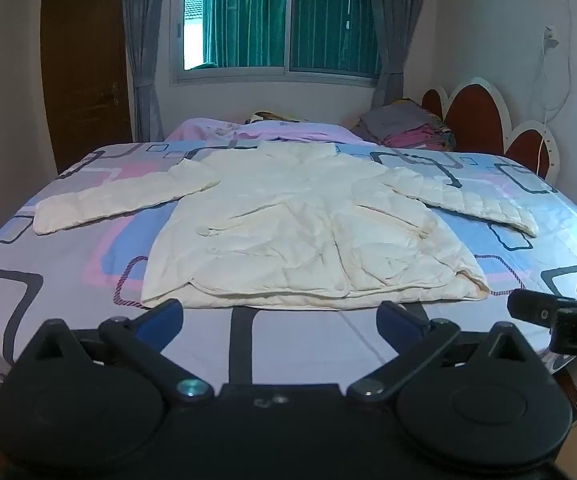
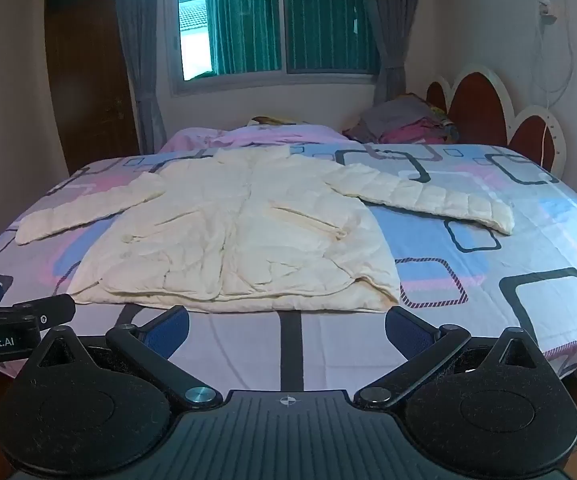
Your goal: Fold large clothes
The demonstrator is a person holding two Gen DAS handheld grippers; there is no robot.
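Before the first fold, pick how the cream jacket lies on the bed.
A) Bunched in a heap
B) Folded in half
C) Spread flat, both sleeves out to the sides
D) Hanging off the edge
C: the cream jacket lies spread flat on the bed, one sleeve stretched out to each side.

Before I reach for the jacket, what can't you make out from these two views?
- Jacket back: both views, lies against the sheet.
- Near hem's middle: left wrist view, left hand-held gripper fingers partly cover its edge.
- Folded pile by the headboard: both views, too small and dim to sort.
- Right hand-held gripper: left wrist view, cut off at the right edge.
- The person: out of both views.
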